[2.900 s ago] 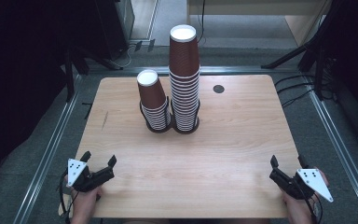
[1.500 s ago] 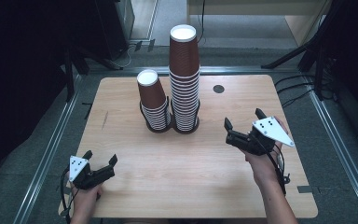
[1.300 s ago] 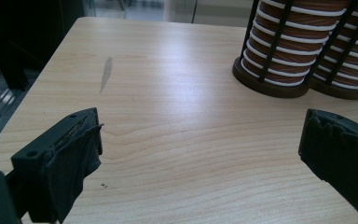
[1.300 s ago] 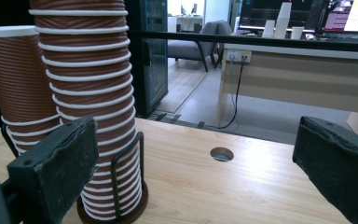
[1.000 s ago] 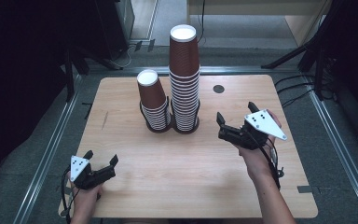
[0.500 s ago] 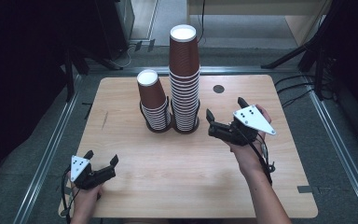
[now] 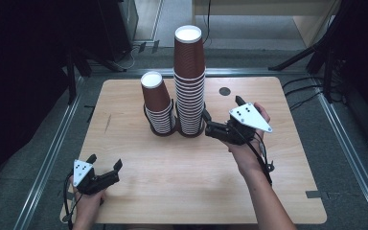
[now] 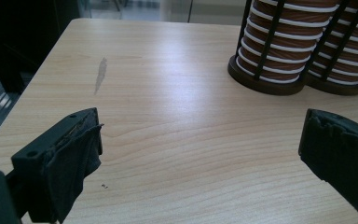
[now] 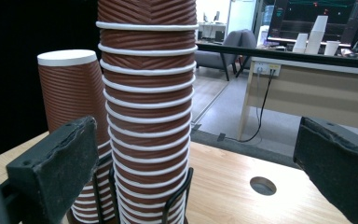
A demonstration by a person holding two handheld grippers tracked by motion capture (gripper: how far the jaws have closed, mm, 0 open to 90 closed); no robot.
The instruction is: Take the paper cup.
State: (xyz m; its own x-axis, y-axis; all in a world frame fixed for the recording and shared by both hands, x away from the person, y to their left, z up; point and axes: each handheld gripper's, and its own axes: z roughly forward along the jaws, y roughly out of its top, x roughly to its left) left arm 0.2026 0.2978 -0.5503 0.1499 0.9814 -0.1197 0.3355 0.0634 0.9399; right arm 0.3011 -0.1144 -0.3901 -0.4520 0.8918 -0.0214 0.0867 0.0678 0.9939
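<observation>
Two tongs are in use, both with jaws spread wide and gripping nothing. The right tongs (image 7: 210, 120) sit just beside the base of the tall stack of cups (image 7: 189, 81), jaws pointed at it without touching; its black pads are rough and worn at the edges, and a grey three-cornered plate rides on top. The left tongs (image 7: 106, 168) rest low near the front left corner of the desk (image 7: 172, 191), well apart from the cups, with frayed black padding on the jaws. The tall stack stands upright toward the back edge of the desk, near its middle, held in a black wire holder (image 9: 177, 196) with a round dark base. The cups are brown ribbed paper with white rolled rims. A short stack of cups (image 7: 157, 103) stands just beside it on the left-edge side, in a matching holder. No brand or writing is legible on cups or tongs. The desk is pale wood-grain laminate with a round hole (image 7: 224, 91) near the back edge and a grey smudge (image 8: 100, 74) toward the left edge.
</observation>
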